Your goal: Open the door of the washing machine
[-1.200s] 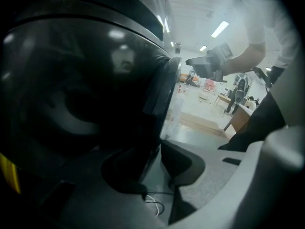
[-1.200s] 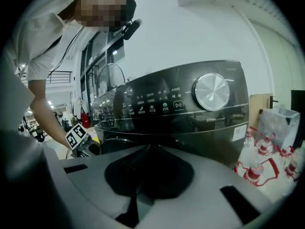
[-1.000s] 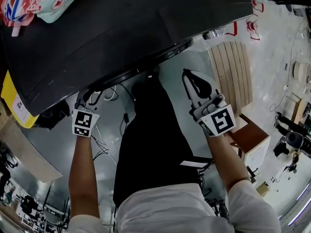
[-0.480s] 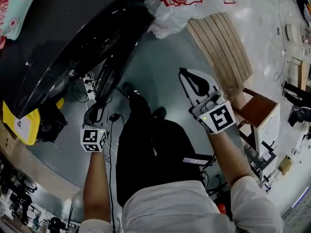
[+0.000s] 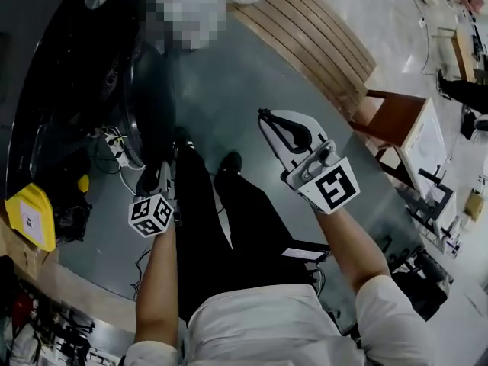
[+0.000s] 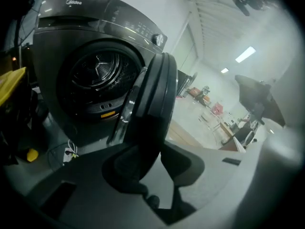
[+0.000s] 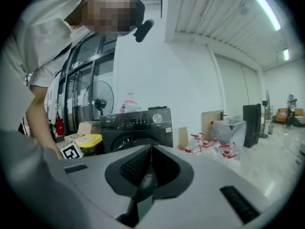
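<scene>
The dark washing machine [image 6: 71, 37] stands at the left, its drum [image 6: 95, 75] exposed. Its round door [image 6: 155, 94] is swung wide and seen edge-on; in the head view the door [image 5: 149, 97] juts out from the machine [image 5: 69, 67]. My left gripper [image 6: 155, 163] has the door's rim between its pads, which hold it while the jaws are opening slightly. From above, the left gripper [image 5: 166, 175] sits at the door's lower edge. My right gripper [image 5: 265, 117] hangs in the air to the right, shut and empty. The right gripper [image 7: 148, 157] faces the machine [image 7: 138, 123] from a distance.
A slatted wooden bench [image 5: 305, 44] and a brown stool [image 5: 393, 120] stand to the right. A power strip with cables [image 5: 114, 139] and a yellow box [image 5: 29, 216] lie by the machine. The person's legs [image 5: 221, 227] stand between my grippers. Plastic bags [image 7: 209, 144] sit right of the machine.
The door has swung further out from the machine, and my left gripper has travelled with it. My right gripper has drifted along, still shut.
</scene>
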### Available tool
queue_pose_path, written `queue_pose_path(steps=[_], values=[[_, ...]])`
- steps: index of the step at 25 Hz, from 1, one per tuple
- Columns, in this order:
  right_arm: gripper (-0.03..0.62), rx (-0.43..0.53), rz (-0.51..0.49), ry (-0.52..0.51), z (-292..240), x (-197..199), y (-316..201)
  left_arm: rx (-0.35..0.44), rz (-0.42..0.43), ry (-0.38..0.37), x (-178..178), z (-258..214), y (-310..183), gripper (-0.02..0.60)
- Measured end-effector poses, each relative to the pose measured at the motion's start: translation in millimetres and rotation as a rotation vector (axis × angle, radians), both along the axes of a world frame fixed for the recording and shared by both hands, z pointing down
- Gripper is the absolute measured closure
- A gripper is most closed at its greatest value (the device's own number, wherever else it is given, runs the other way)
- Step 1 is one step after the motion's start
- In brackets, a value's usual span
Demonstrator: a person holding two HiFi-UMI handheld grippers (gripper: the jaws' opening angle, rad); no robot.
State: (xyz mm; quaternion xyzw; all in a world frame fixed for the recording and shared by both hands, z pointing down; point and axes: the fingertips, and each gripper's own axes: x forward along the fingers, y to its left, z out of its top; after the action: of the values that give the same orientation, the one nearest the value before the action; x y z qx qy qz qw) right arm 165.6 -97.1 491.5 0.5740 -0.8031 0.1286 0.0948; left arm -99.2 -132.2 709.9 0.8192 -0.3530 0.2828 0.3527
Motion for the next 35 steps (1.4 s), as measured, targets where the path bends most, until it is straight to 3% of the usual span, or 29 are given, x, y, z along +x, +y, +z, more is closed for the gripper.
queue_pose_path(steps=[7,13,23,27,30,35], values=[[0.562,0.075,0.237,-0.006,-15,60,69,-0.153,-0.051,0.052,87,0,44,0.454],[0.562,0.074,0.349,0.007,-12,89,120,-0.236,-0.106,0.110,174,-2,70,0.441],[0.562,0.079,0.503,0.023,-5,125,189,-0.226,0.009,0.259,338,-7,63,0.462],[0.562,0.071,0.525,0.026,-2,132,211,-0.173,0.153,0.408,407,-38,62,0.466],[0.560,0.074,0.529,0.020,1,130,221,-0.098,0.242,0.510,415,-70,70,0.468],[0.561,0.142,0.494,0.003,-28,120,214,0.021,0.362,0.578,361,-128,72,0.505]])
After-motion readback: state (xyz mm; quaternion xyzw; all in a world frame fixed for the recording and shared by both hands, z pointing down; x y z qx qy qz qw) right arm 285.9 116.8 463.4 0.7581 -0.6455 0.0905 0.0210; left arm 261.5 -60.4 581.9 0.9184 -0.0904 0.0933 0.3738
